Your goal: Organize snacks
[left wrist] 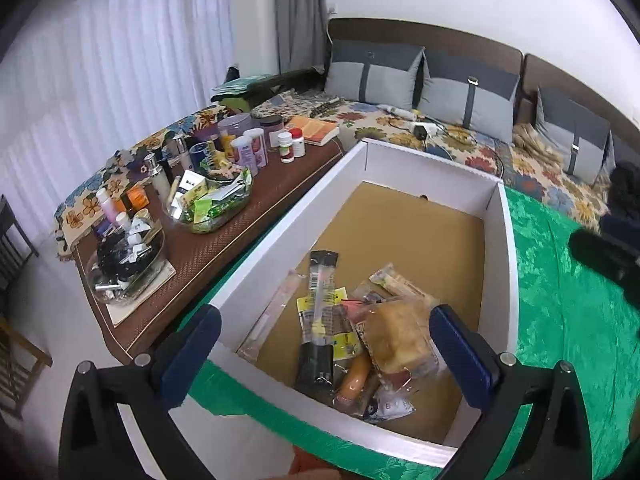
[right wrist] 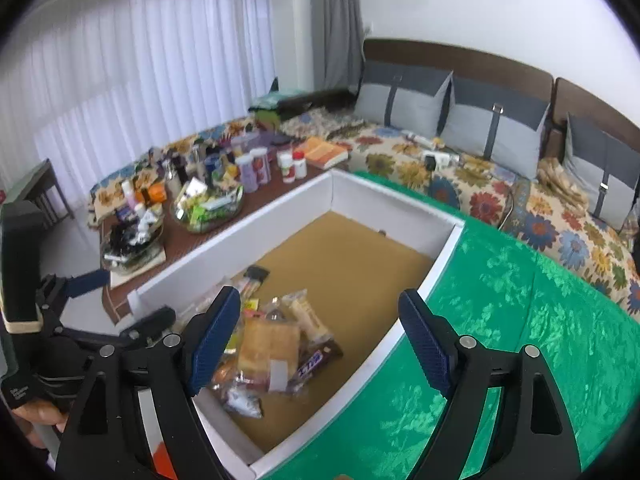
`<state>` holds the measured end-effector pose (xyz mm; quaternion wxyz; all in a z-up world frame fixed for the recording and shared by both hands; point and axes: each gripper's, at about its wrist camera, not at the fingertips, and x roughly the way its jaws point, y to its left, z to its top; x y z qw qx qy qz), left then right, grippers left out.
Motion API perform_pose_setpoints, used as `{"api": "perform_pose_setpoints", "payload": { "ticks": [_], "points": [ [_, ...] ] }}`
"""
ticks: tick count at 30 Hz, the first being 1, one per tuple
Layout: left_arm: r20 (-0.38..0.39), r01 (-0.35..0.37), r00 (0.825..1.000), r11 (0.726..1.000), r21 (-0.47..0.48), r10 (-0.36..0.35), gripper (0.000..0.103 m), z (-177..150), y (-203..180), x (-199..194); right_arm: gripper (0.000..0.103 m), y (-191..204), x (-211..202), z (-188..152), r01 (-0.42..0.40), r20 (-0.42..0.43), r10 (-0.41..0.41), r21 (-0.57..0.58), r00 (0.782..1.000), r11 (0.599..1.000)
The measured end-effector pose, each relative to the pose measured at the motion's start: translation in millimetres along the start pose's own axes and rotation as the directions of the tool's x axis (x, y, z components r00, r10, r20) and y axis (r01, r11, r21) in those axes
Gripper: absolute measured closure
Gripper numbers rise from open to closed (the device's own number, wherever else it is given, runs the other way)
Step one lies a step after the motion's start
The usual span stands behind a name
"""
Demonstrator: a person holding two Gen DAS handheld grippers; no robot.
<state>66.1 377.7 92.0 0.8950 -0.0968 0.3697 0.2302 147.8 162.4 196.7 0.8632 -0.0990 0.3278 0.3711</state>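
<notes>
A white cardboard box with a brown floor stands on a green cloth. Several wrapped snacks lie heaped in its near corner: a long black packet, a clear-wrapped cake and an orange stick. My left gripper hangs open above the heap with nothing between its fingers. In the right wrist view the cake lies beside a chocolate bar. My right gripper is open over the box and holds nothing. The left gripper shows at the left edge, held by a hand.
A brown low table left of the box carries a glass bowl of sachets, another bowl of small items, several jars and bottles and an orange book. Behind is a floral-covered sofa with grey pillows.
</notes>
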Motion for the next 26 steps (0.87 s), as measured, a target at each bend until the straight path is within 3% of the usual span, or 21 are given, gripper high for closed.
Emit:
{"api": "perform_pose_setpoints", "payload": {
  "ticks": [6, 14, 26],
  "points": [
    [0.007, -0.053, 0.999, 0.999, 0.002, 0.053, 0.000, -1, 4, -2, 0.019, 8, 12, -5, 0.011, -0.057, -0.012, -0.012, 0.998, 1.000],
    [0.004, -0.038, 0.999, 0.999, -0.023, 0.038, 0.000, 1, 8, -1, 0.019, 15, 24, -13, -0.001, -0.094, -0.001, -0.020, 0.996, 1.000],
    [0.004, -0.079, 0.997, 0.996, -0.026, 0.079, 0.000, 3, 4, 4, 0.019, 20, 36, -18, -0.011, -0.124, 0.008, -0.022, 0.992, 1.000]
  ]
}}
